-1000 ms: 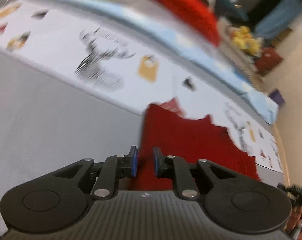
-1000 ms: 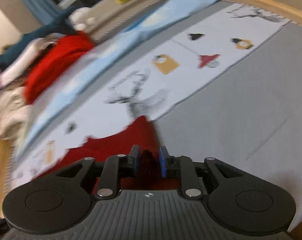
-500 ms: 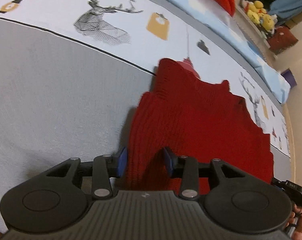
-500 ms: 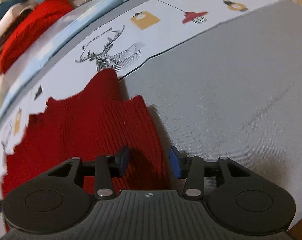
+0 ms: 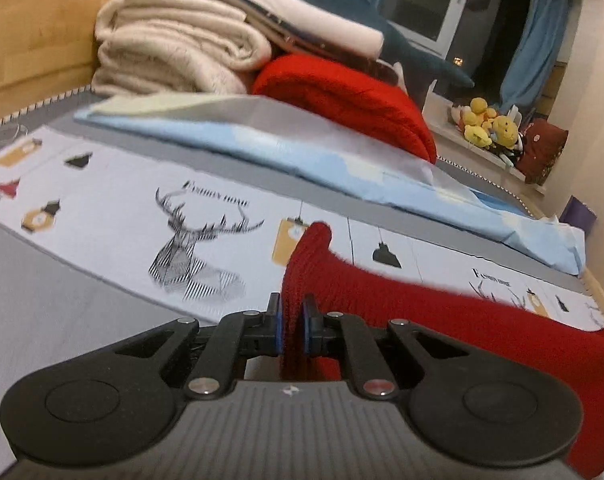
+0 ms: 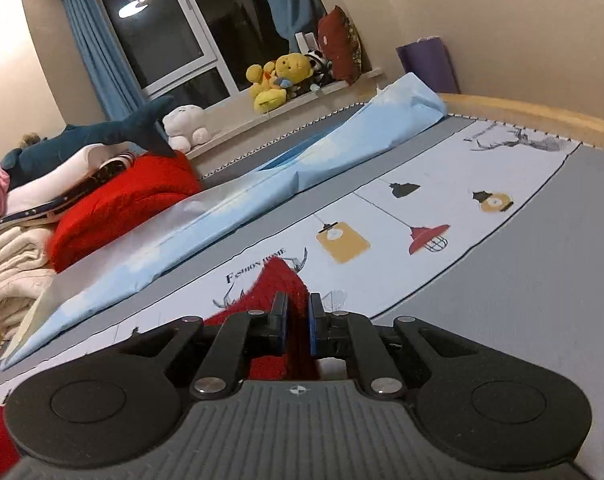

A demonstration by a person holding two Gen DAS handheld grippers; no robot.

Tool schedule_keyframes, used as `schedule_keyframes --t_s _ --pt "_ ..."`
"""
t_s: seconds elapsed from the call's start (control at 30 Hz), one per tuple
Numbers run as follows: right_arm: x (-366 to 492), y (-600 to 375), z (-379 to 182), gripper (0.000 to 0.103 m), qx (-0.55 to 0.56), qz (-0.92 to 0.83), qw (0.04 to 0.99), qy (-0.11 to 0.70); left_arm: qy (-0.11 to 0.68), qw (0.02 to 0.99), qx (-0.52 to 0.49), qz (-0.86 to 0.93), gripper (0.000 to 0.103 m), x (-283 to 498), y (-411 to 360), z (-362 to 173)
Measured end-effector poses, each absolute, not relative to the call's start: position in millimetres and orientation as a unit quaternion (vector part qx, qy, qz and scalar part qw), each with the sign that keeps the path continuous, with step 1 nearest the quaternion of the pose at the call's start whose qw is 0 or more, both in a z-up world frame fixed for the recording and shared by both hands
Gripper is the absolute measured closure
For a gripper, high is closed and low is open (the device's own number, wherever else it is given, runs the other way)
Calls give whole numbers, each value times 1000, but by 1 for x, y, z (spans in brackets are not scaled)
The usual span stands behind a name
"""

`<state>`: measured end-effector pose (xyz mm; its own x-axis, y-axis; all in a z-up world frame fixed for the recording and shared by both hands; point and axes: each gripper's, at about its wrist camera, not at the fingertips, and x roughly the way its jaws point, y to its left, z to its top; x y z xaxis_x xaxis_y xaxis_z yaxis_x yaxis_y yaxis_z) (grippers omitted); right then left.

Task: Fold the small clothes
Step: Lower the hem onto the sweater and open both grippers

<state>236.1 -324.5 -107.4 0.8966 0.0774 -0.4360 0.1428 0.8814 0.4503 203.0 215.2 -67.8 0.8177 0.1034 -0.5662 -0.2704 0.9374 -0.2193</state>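
Left gripper [image 5: 290,326] and right gripper [image 6: 297,326] just closed, each pinching red knit garment [image 5: 442,312] above deer-print bedsheet [image 5: 113,216].

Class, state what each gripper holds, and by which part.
Both hold the red knitted garment: the left gripper and the right gripper each pinch a raised fold near one edge.

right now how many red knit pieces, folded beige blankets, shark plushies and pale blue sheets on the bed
red knit pieces: 2 (red knit garment in the tongs, folded red knit)
beige blanket: 1
shark plush: 1
pale blue sheet: 1
total: 5
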Motion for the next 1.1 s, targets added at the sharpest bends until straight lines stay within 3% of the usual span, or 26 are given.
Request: schedule_keyframes --t_s 0.1,0.17,0.3,0.4,0.6,0.67,0.77,0.8,0.9,1.0,1.1 --pt "248 -317 -109 94 239 -21 944 225 284 944 -122 112 93 213 207 -70" --pt "256 -311 -114 94 223 -32 945 235 335 926 -119 127 93 229 210 -88" --pt "294 -303 -166 93 198 -58 902 380 482 856 -137 129 93 257 221 -144" --pt "306 -301 -193 93 192 -64 873 444 474 857 -157 129 93 258 228 -145" --pt "294 -303 -153 94 197 -64 915 346 381 902 -163 118 93 253 224 -112" --pt "296 -300 -152 94 180 -66 920 342 398 896 -155 120 90 257 221 -116" --pt "299 -302 -171 91 173 -63 897 403 453 866 -178 113 88 258 227 -123" --pt "298 -304 -175 87 175 -68 888 421 459 863 -178 108 86 254 229 -121" --pt "279 -310 -168 79 179 -49 881 435 489 847 -193 78 64 237 233 -112" --pt "264 -315 -160 69 179 -14 862 475 541 816 -190 70 64 220 237 -108" --pt "244 -320 -161 62 179 5 841 510 537 824 -167 67 58 191 232 -105"
